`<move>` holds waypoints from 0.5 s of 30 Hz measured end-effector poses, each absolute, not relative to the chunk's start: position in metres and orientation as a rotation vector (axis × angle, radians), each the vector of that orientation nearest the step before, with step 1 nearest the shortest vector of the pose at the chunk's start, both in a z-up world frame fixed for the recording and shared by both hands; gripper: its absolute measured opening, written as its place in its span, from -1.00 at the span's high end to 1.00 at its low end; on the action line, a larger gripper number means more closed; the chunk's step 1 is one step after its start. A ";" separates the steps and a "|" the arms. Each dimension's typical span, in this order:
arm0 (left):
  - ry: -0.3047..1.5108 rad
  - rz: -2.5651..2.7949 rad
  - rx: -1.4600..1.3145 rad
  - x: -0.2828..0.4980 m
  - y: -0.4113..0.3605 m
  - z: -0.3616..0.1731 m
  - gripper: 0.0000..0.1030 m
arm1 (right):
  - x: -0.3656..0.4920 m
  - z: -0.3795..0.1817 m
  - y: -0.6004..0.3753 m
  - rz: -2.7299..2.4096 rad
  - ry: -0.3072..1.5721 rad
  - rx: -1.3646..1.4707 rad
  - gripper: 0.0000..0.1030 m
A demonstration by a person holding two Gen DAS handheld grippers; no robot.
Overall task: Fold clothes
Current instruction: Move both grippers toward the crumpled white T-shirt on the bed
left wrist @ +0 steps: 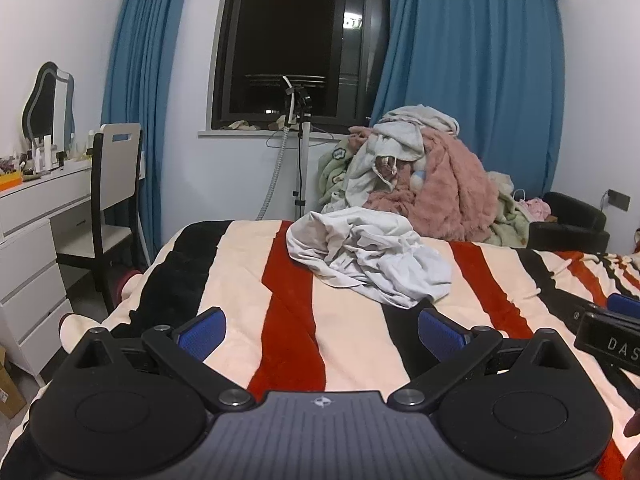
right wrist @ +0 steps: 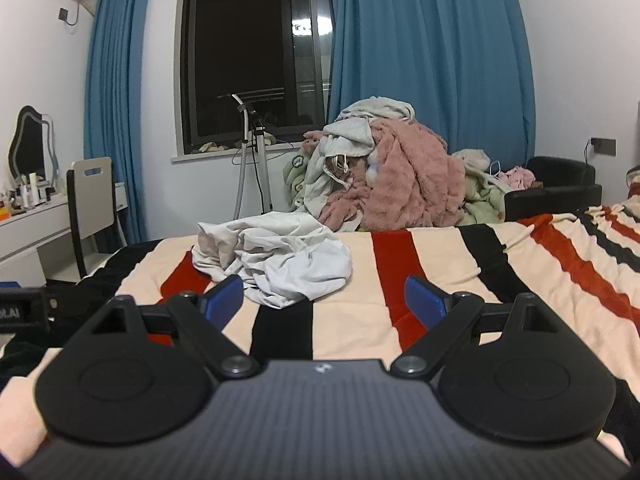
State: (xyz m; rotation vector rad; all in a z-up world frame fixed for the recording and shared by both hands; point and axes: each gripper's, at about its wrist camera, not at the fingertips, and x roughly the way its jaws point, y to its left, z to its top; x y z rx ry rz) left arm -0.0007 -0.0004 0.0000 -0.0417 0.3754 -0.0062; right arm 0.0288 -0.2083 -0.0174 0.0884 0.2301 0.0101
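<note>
A crumpled white garment point(left wrist: 366, 258) lies in a heap on a bed covered by a striped blanket point(left wrist: 352, 332) of cream, red and black bands, toward the far edge of the mattress. The left hand-held gripper point(left wrist: 322, 330) hovers low over the blanket, its blue-padded fingers point(left wrist: 202, 334) spread wide and holding nothing. The right hand-held gripper point(right wrist: 325, 304) sits alongside it, likewise wide open and empty, with the garment just beyond its left finger. Behind the bed, a tall pile of clothes point(right wrist: 384, 176) in pink, green and grey rises before blue curtains point(right wrist: 428, 60) and a dark window point(right wrist: 244, 52). A white bench point(left wrist: 44, 196) and chair point(left wrist: 114, 184) stand at left.
</note>
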 end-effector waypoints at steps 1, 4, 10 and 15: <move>0.372 -0.007 -0.045 -0.001 -0.001 0.000 -0.99 | 0.030 -0.017 -0.209 0.010 0.235 0.090 -0.73; 0.362 -0.007 -0.054 -0.004 -0.002 0.000 -0.99 | 0.033 -0.017 -0.210 0.011 0.250 0.095 -0.73; 0.367 -0.015 -0.065 -0.006 -0.004 0.001 -0.99 | 0.039 -0.017 -0.214 0.011 0.279 0.105 -0.73; 0.365 -0.008 -0.084 -0.011 0.000 -0.002 -0.99 | 0.033 -0.020 -0.216 -0.024 0.264 0.118 -0.73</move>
